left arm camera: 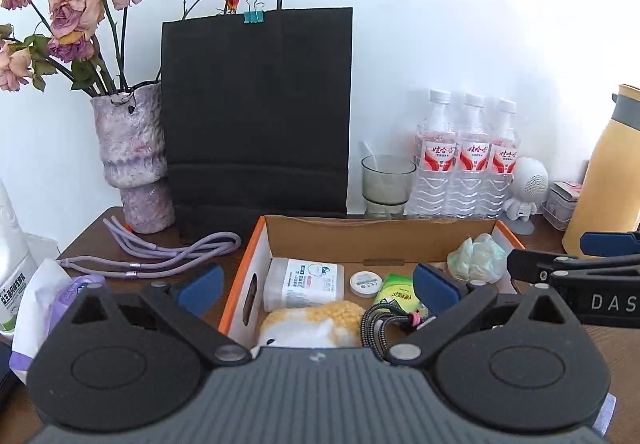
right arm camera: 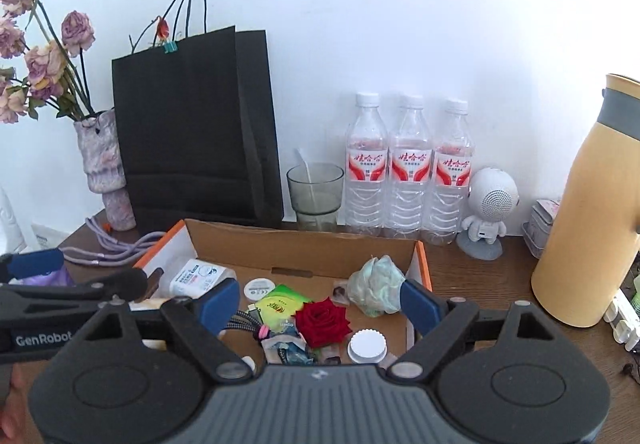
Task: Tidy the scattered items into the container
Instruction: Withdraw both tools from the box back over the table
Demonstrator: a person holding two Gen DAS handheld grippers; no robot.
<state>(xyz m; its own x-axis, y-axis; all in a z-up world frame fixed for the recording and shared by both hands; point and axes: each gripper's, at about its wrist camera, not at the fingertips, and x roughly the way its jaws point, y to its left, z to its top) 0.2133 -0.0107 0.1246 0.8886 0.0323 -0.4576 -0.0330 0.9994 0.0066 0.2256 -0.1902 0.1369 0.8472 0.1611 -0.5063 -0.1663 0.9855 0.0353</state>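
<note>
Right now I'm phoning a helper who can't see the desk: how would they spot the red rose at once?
Find the open cardboard box with orange edges, in front of the black paper bag. The red rose lies inside it toward the near side, between a green packet and a white ribbed cap. It is the only deep red thing in the box.

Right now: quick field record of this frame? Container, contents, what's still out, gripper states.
container: cardboard box, orange-edged, open top, on the wooden table
in box: wipes pack, plush toy, braided cable, green packet, red rose, crumpled mint tissue, white ridged cap
still out: purple cord left of box
left gripper: open, nothing between fingers
right gripper: open, nothing between fingers
backdrop: black paper bag, three water bottles, yellow flask
</note>
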